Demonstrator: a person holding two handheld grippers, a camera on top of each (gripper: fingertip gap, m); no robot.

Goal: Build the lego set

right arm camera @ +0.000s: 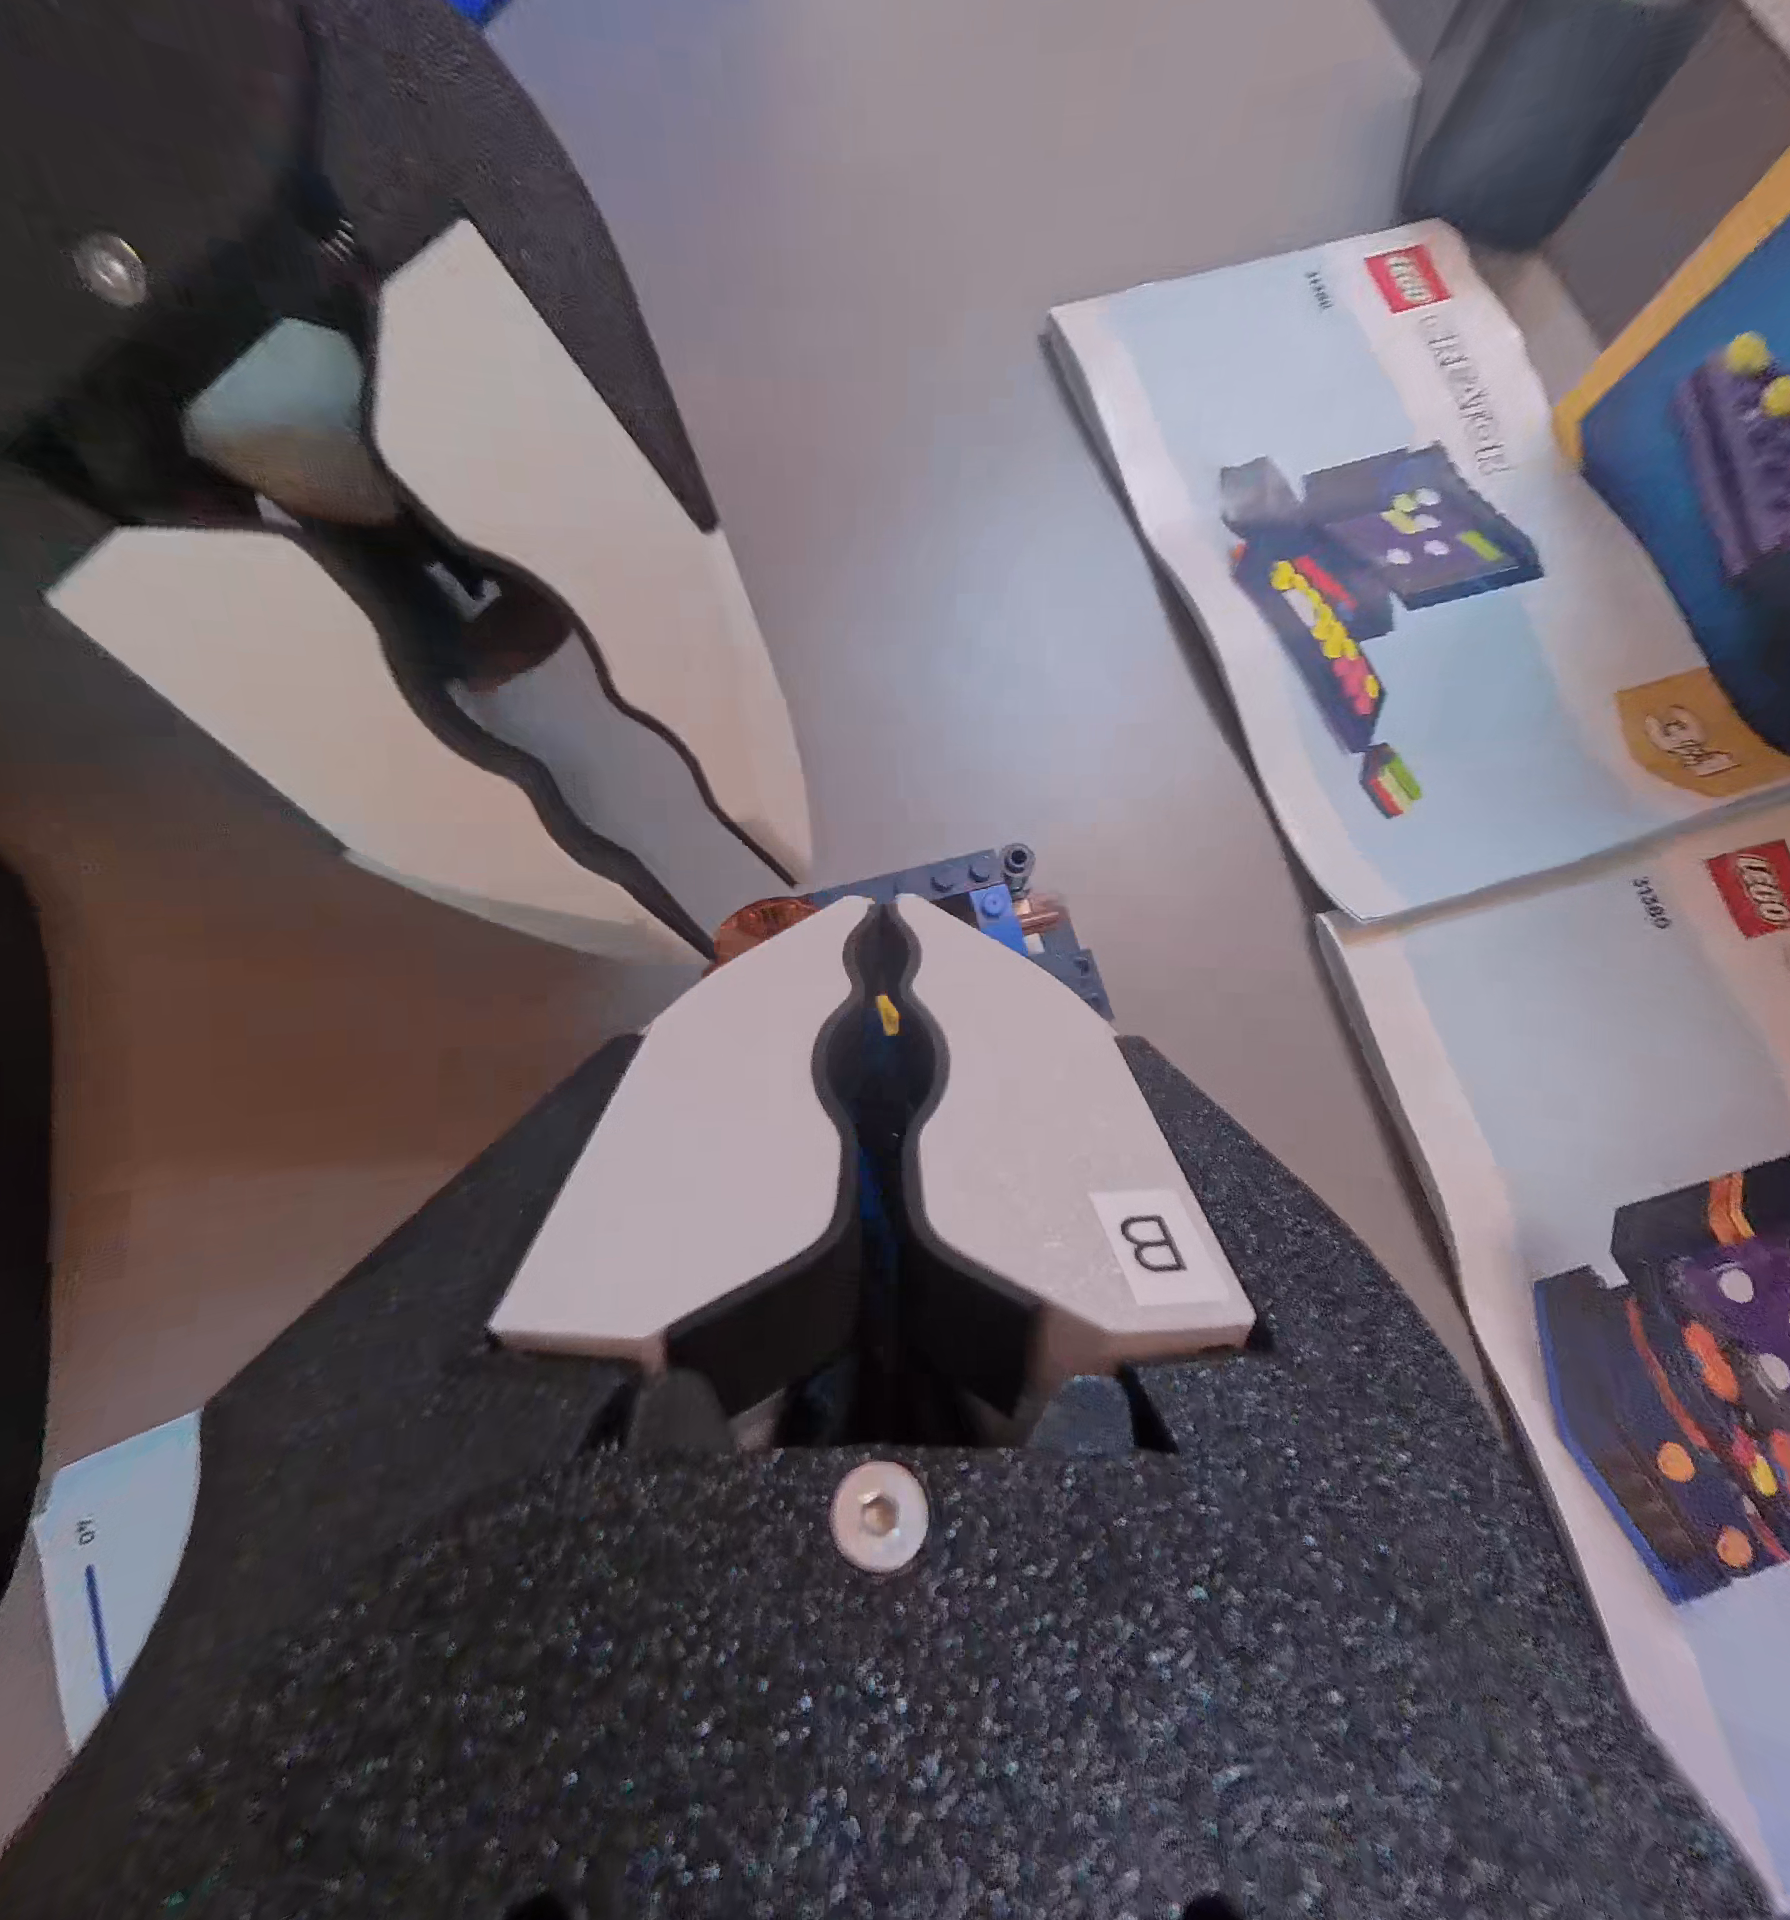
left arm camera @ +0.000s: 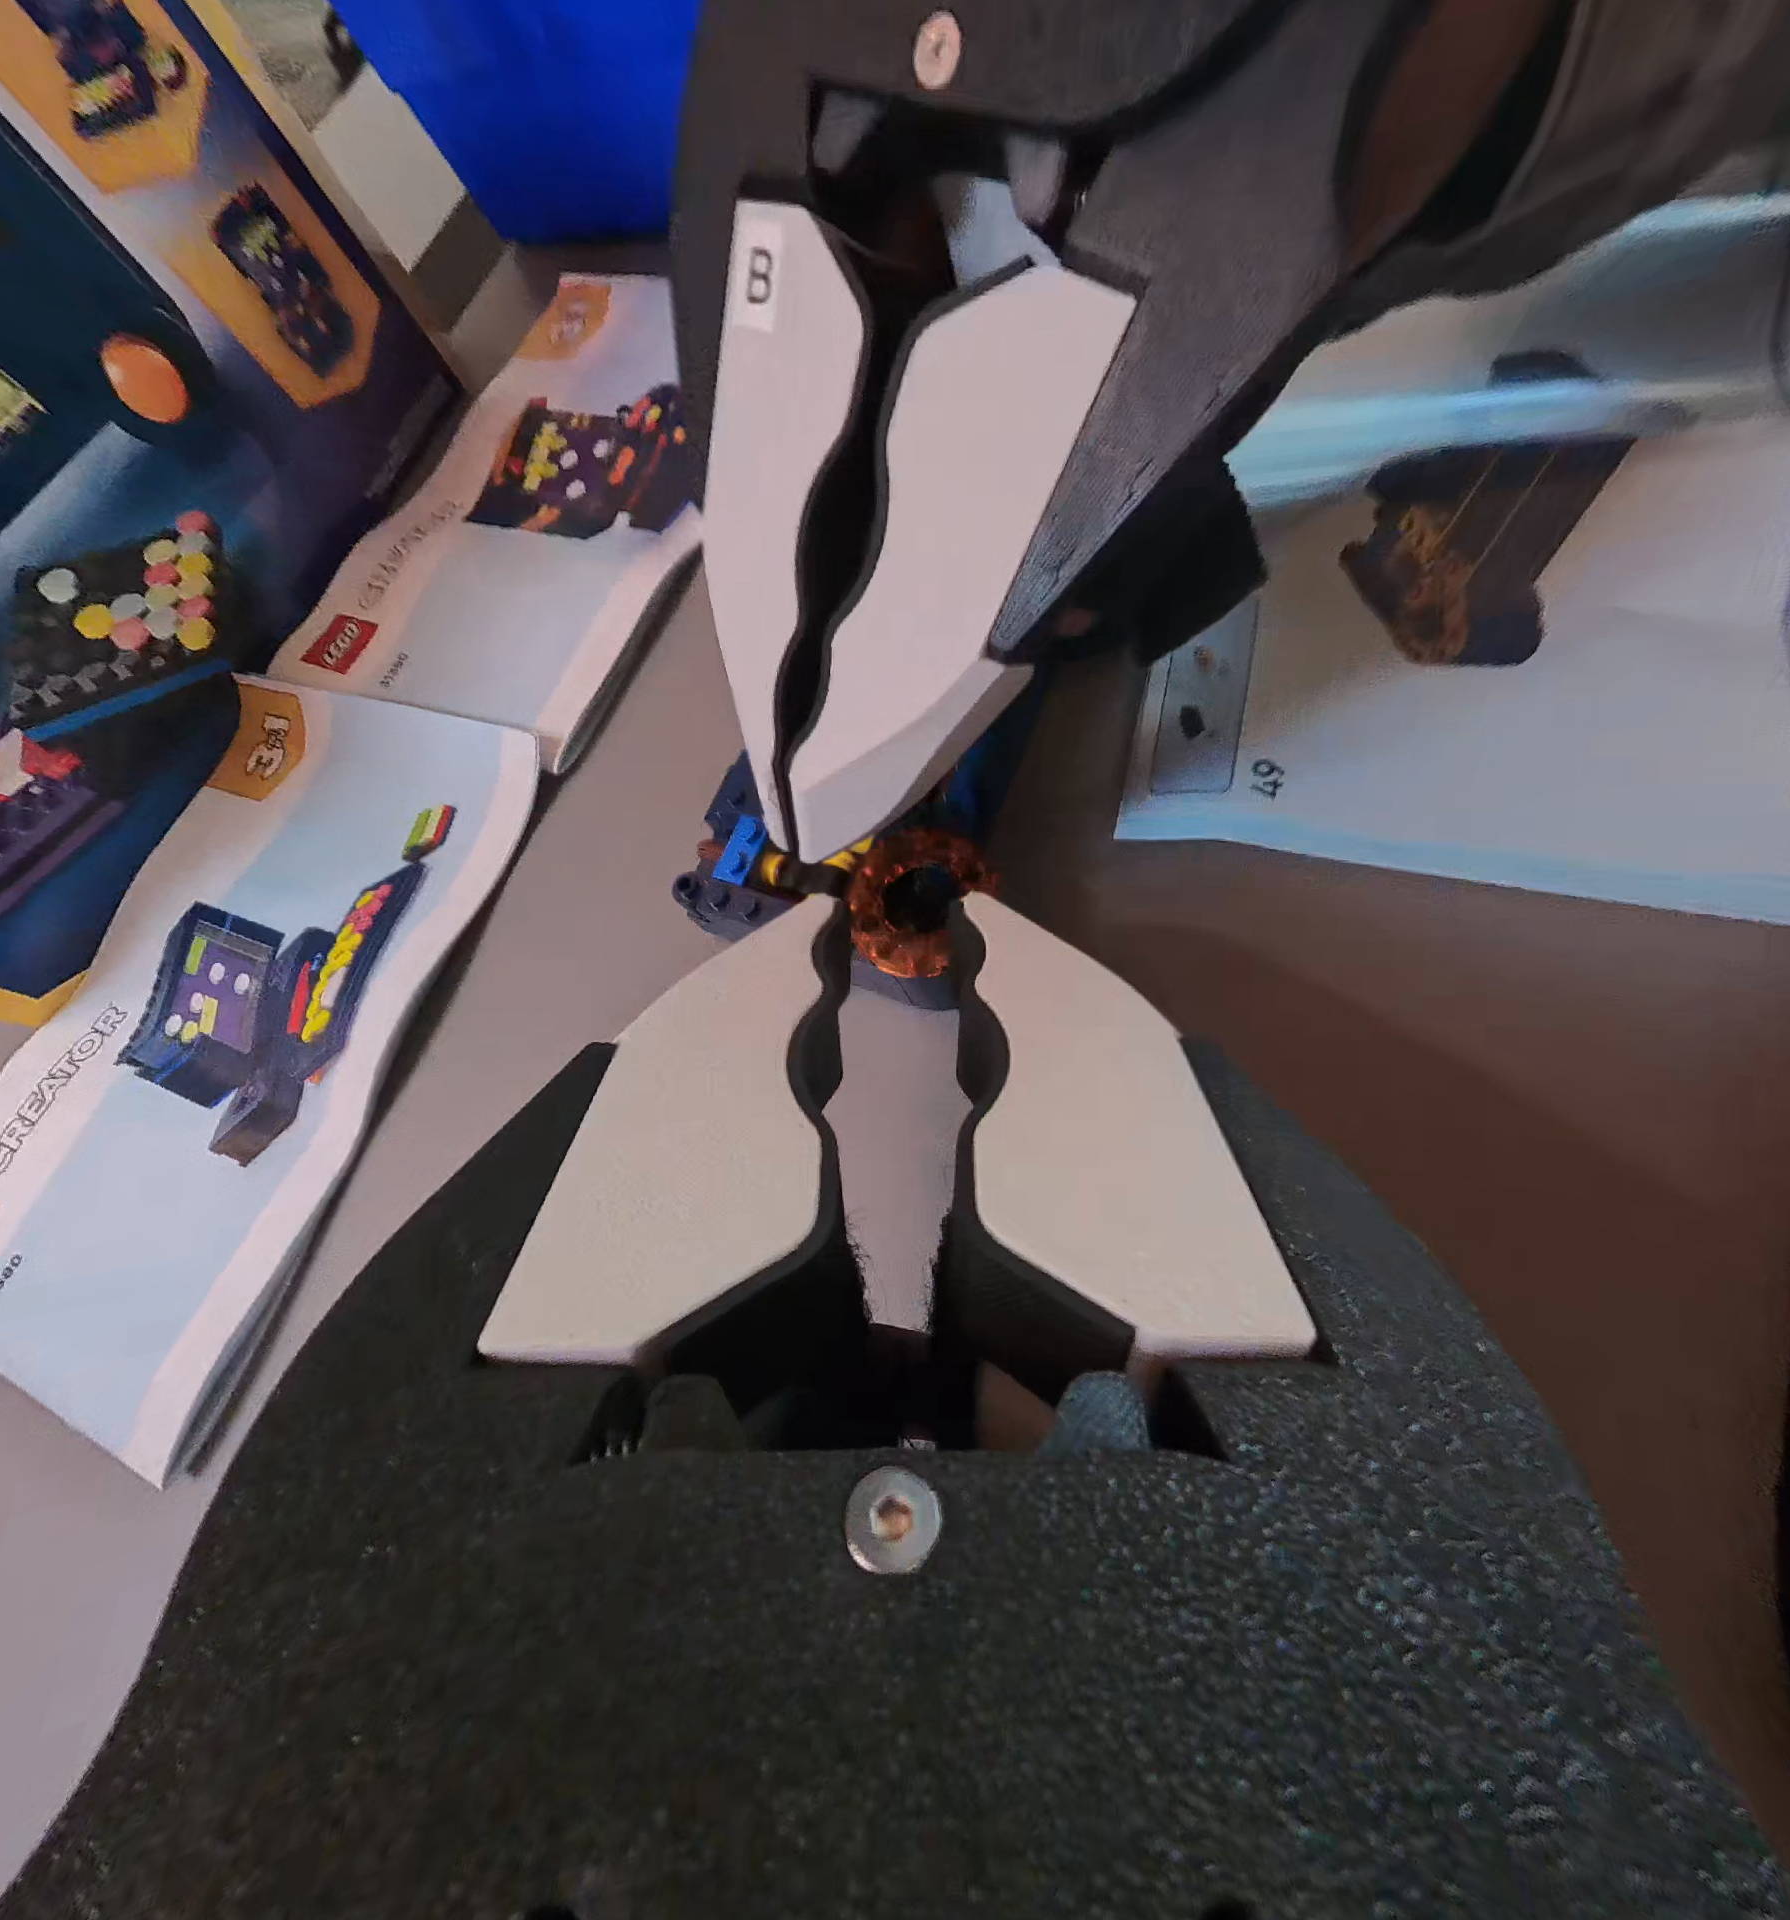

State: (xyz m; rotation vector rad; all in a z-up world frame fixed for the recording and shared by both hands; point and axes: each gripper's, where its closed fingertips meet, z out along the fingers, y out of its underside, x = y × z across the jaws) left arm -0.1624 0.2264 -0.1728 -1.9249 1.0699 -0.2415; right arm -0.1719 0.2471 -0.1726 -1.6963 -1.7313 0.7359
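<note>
The right hand-held gripper (right arm camera: 878, 914) pinches a dark-blue brick model (right arm camera: 974, 883) above the table (right arm camera: 922, 416), while the left hand-held gripper (left arm camera: 896, 904), fingers spread, straddles its orange ring (left arm camera: 906, 899).

Brick model (right arm camera: 984, 883) mostly hidden under the closed right fingers (right arm camera: 745, 1091). Open booklet (left arm camera: 1556, 665) beyond the jaws blurred, cropped at right edge.

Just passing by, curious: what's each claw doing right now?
Left gripper: open, fingertips flanking orange round piece.
Right gripper: closed, tips against the brick model; grip unclear.
</note>
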